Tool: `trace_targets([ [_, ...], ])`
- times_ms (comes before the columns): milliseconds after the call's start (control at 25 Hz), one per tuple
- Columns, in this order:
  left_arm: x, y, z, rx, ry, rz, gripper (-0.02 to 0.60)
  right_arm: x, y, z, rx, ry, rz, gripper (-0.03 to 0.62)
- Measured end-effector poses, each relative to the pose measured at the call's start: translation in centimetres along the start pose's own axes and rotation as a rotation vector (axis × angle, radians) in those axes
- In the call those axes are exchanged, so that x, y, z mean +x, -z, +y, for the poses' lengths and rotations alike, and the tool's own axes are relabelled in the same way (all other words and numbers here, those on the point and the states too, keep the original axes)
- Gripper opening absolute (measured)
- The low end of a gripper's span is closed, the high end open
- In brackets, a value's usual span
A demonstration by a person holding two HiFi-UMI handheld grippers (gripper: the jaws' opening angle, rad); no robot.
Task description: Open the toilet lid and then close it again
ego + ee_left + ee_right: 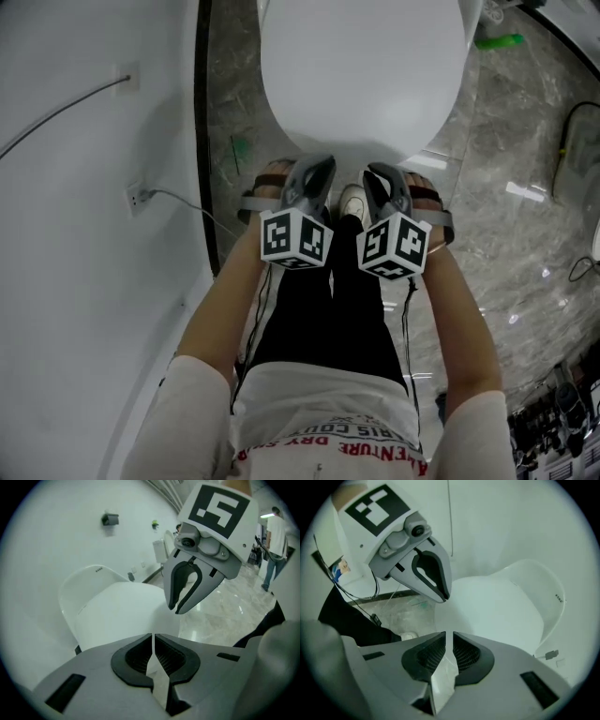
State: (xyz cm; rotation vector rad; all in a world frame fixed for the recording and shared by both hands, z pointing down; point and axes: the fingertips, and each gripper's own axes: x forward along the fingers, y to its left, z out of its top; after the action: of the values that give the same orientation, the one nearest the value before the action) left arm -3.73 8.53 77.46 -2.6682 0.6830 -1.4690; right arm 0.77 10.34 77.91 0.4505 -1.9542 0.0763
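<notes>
The white toilet lid (366,75) lies down flat over the bowl, straight ahead of me. My left gripper (322,165) and right gripper (375,172) hang side by side just short of the lid's front edge, touching nothing. Each points steeply down. In the left gripper view the lid (122,611) sits beyond my shut left gripper (153,637), and the right gripper (176,607) shows with its tips together. In the right gripper view the right gripper (446,634) leaves only a thin slit, with the lid (497,606) beyond. The left gripper (444,597) is shut there too. Neither holds anything.
A white wall (66,234) with a socket and cable (139,197) runs along the left. Grey marble floor (525,216) lies to the right, with a green object (497,41) beside the toilet. My shoe (352,200) rests under the grippers. A person (274,550) stands far off.
</notes>
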Motion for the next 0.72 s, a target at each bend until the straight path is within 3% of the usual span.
trace_targets([
  [120,-2.5,-2.1,2.9,-0.059,-0.048,-0.054,0.026,-3.6,-1.8,-2.8,0.042,0.049,-0.067,0.046],
  [440,-9.3,-10.4,10.8,0.017,-0.13,-0.141,0.008,-12.8,-6.4,-9.8,0.049,0.165,-0.107,0.018],
  [720,-18.3,-18.0,18.3,-0.124,-0.224,-0.288,0.008,-23.5,-12.9,-17.0,0.184,0.324,-0.203,0.015],
])
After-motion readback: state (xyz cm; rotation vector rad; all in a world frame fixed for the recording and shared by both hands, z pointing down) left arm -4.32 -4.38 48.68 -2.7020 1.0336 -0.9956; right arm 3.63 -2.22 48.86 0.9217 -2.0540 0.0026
